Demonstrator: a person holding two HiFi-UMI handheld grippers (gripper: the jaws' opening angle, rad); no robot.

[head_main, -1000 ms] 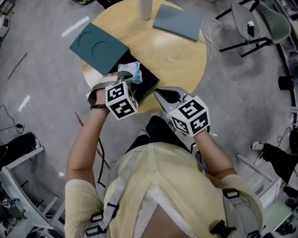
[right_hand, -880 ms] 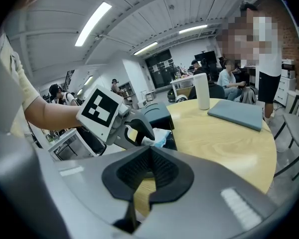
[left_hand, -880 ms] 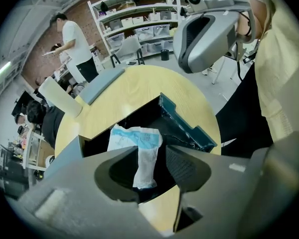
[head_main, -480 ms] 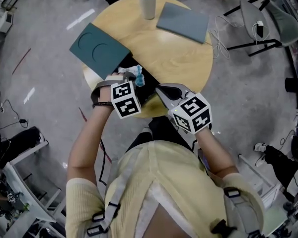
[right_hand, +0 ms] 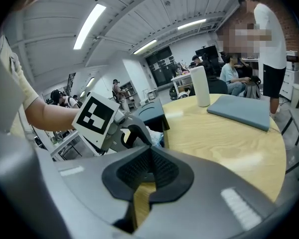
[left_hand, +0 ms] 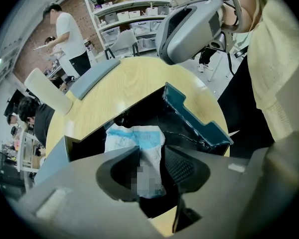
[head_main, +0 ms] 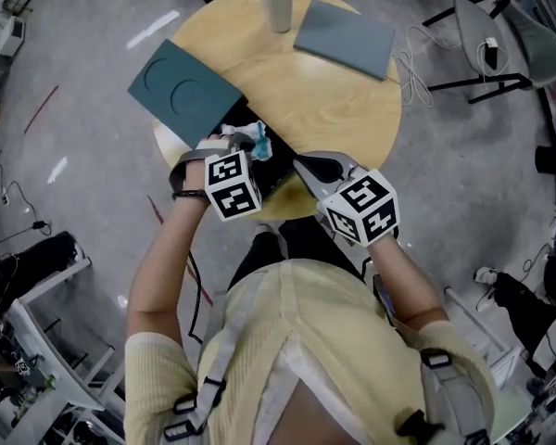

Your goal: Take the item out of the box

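Note:
A dark teal box (head_main: 276, 158) lies open at the near edge of the round wooden table (head_main: 324, 100). Inside it is a white and blue packet (head_main: 248, 135). My left gripper (head_main: 233, 143) hovers over the box. In the left gripper view the packet (left_hand: 134, 137) lies between the jaws of that gripper (left_hand: 152, 159), which are closing, wide apart and not pressing on it. The box's teal wall (left_hand: 197, 121) runs to the right. My right gripper (head_main: 303, 163) is shut on nothing just right of the box, its tips (right_hand: 150, 156) over the table edge.
The box's teal lid (head_main: 181, 86) lies at the table's left edge, overhanging it. A white cylinder (head_main: 275, 0) and a grey flat pad (head_main: 345, 37) sit at the far side. A chair (head_main: 491, 35) and cables stand right of the table. People are in the background.
The left gripper has shifted slightly down over the box, with the packet now between its jaws. The right gripper has drifted a little to the right.

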